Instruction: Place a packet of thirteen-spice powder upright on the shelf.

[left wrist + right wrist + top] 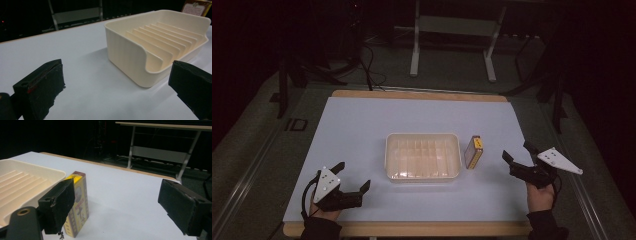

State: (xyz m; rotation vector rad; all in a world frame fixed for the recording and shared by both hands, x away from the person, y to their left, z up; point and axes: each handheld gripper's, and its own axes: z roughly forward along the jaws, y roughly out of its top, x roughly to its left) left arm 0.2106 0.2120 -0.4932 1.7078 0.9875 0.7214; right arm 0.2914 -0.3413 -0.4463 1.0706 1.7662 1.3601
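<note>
A cream ribbed tray [423, 142] lies in the middle of the white table; nothing lies in it. Just right of it a small yellow and brown box [473, 151] rests on a long narrow side. My left gripper [354, 175] rests open near the front left, pointing toward the tray [130, 55], nothing between its jaws. My right gripper [518, 152] is open at the right side, a short way from the box [79, 205], which stands beyond its left jaw next to the tray [32, 181].
The white mat [362, 125] covers a wooden tabletop [412, 94]. Beyond the far edge stand a metal table frame [452, 45] and cables [369, 65] on a dark floor. Open mat lies all around the tray.
</note>
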